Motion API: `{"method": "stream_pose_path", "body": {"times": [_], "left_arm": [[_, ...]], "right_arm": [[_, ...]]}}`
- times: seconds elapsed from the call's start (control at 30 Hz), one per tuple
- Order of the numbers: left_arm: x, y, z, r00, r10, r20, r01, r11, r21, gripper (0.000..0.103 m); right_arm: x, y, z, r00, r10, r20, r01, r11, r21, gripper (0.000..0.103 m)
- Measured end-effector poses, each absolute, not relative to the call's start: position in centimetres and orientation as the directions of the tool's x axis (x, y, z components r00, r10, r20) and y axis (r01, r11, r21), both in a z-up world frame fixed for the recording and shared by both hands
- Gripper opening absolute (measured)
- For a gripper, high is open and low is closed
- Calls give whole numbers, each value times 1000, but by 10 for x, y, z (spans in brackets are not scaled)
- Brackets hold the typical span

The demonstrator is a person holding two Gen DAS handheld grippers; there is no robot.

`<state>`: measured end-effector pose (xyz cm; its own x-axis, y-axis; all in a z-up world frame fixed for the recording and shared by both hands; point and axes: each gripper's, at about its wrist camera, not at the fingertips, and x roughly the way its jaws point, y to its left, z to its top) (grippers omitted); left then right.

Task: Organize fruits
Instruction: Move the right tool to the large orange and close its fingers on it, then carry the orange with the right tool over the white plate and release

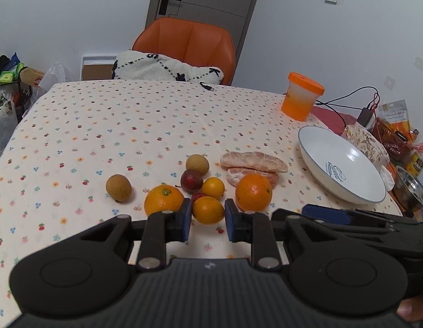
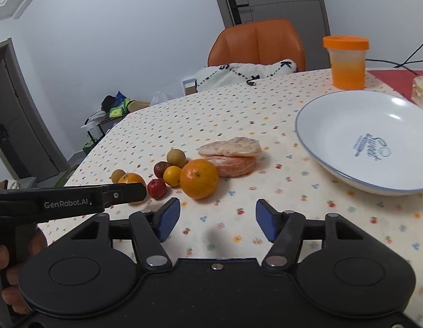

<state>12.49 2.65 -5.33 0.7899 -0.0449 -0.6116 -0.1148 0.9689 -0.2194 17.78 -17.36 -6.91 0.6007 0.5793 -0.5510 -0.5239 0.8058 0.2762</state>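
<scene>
Several fruits lie grouped on the flowered tablecloth: two big oranges, two small yellow fruits, two dark red fruits, two brown round fruits, and peeled pomelo segments. A white bowl stands empty at the right. My left gripper is open, its jaws on either side of the near yellow fruit, not touching. My right gripper is open and empty, just short of the right orange; the bowl's rim is to its right.
An orange-lidded cup stands at the back right. Cables, a tissue pack, a metal bowl and snack packets crowd the right edge. An orange chair with a white cushion is behind the table.
</scene>
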Motion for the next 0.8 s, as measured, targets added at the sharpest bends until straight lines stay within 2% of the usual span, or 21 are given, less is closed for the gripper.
{"method": "stream_pose_path", "body": {"times": [0.5, 0.67, 0.8], "left_arm": [[137, 34, -44, 809, -21, -587, -142, 963, -231, 24], [138, 33, -44, 808, -10, -588, -153, 962, -226, 24], [142, 32, -44, 807, -9, -591, -154, 962, -224, 24]], "right_arm": [[209, -144, -77, 538, 625, -565, -540, 771, 339, 57], [216, -143, -81, 527, 634, -567, -536, 765, 358, 39], [217, -149, -83, 520, 657, -546, -529, 750, 397, 38]]}}
